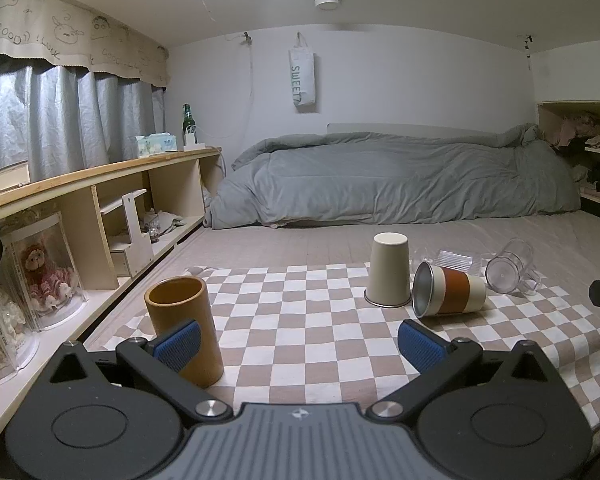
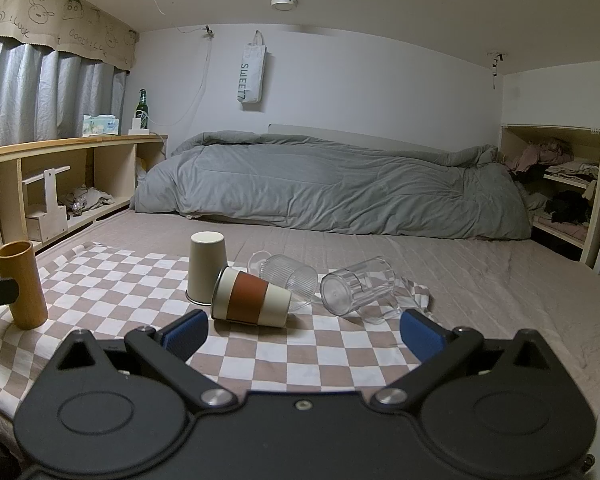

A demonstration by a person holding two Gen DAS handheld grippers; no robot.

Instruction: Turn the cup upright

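Observation:
On the checkered cloth a cream cup with a brown band lies on its side. A beige cup stands upside down beside it. A clear ribbed glass and a clear mug lie on their sides behind. A tan cylinder cup stands upright at the left. My left gripper is open, its left pad beside the tan cup. My right gripper is open and empty, just in front of the banded cup.
A grey duvet lies across the back of the bed. A wooden shelf runs along the left with a green bottle, tissues and boxes. Shelves of clothes stand at the right.

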